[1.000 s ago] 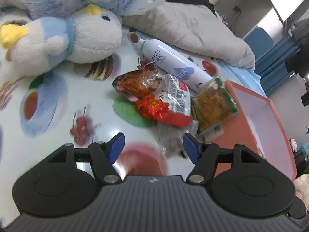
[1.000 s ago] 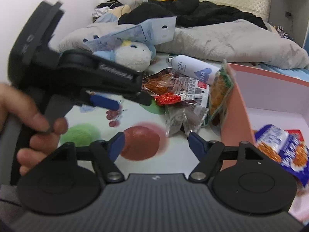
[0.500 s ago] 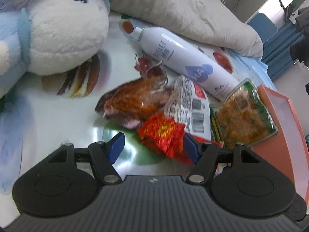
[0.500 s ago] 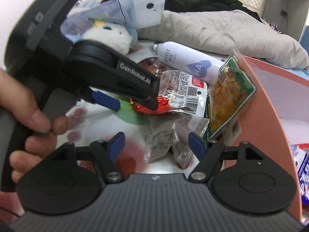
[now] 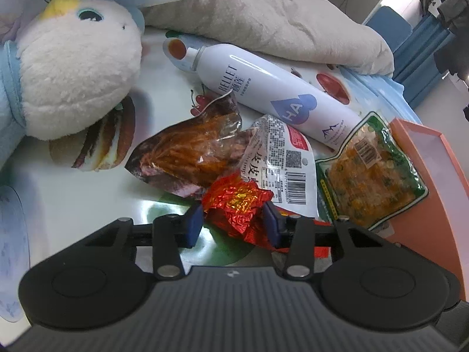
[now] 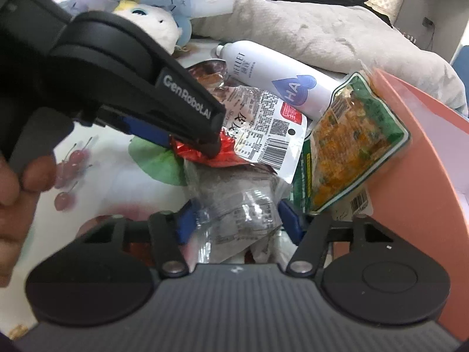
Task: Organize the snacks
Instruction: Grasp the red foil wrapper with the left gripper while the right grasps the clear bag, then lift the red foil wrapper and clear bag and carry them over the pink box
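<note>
Left wrist view: left tool (image 5: pixel 233 223) closing around red foil snack (image 5: pixel 236 202) atop heap beside orange box (image 5: pixel 433 193), for lifting out; right tool (image 6: pixel 237 220) half open, straddling clear packet (image 6: pixel 240 205), ungripped, probably steadying.

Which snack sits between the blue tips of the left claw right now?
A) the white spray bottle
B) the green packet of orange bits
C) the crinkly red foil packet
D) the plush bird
C: in the left wrist view the left claw has one blue tip on each side of the red foil packet; the right wrist view shows the same.
</note>
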{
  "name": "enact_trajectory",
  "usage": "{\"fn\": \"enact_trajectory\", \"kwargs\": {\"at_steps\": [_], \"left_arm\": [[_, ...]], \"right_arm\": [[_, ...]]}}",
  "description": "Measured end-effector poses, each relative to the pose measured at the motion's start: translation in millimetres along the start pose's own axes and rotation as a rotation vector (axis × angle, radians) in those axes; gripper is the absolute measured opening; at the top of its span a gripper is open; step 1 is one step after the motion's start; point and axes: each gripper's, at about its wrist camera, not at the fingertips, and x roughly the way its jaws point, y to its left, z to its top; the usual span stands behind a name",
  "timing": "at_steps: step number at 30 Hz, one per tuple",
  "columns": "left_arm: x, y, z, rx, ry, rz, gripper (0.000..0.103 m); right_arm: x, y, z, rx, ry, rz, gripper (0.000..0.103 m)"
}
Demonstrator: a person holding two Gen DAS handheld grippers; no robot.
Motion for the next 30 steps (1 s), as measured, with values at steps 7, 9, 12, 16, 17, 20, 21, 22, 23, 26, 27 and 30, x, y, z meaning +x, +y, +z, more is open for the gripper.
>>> {"fn": "enact_trajectory", "kwargs": {"at_steps": [7, 9, 12, 16, 17, 20, 21, 22, 23, 26, 27, 30], "left_arm": [[-14.0, 3.2, -9.6, -0.034, -0.005, 0.02, 0.049], [-21.2, 4.5, -13.9, -0.049, -0.009, 0.021, 0.049], [-34.7, 5.6, -22.4, -0.065, -0.017, 0.032, 0.049], [-55.3, 8.8, -35.1, -0.097, -0.029, 0.04, 0.048], [-60.8, 9.6, -38.4, -0.104, -0.034, 0.045, 0.048], [-74.8, 11.9, -48.6, -0.125, -0.043, 0.053, 0.048], [-79.7, 12.1, -52.2, -0.129, -0.045, 0.056, 0.048], [-84.1, 11.5, -55.6, -0.131, -0.048, 0.061, 0.048], [-89.1, 11.2, -59.4, -0.133, -0.05, 0.065, 0.048], [-103.7, 10.6, -71.3, -0.127, -0.06, 0.079, 0.049], [-108.3, 11.1, -75.4, -0.13, -0.062, 0.084, 0.049], [-123.3, 13.1, -89.5, -0.147, -0.068, 0.092, 0.049]], "right_arm": [[-11.5, 1.3, -6.8, 0.006, 0.021, 0.033, 0.057], [-17.2, 3.6, -10.7, 0.005, 0.027, 0.046, 0.057], [-28.0, 7.7, -19.0, 0.0, 0.038, 0.071, 0.057], [-45.8, 13.8, -31.0, -0.013, 0.045, 0.093, 0.057], [-50.5, 14.6, -33.9, -0.013, 0.046, 0.098, 0.057], [-59.7, 13.4, -40.6, -0.005, 0.048, 0.11, 0.057], [-62.5, 12.9, -42.5, -0.003, 0.051, 0.113, 0.057], [-66.1, 12.3, -44.6, 0.003, 0.052, 0.117, 0.057], [-70.0, 11.0, -46.5, 0.013, 0.051, 0.126, 0.057], [-80.3, 9.3, -50.6, 0.013, 0.046, 0.133, 0.057], [-83.6, 8.6, -51.5, 0.015, 0.044, 0.136, 0.057], [-92.8, 5.7, -54.8, 0.03, 0.04, 0.156, 0.057]]}}
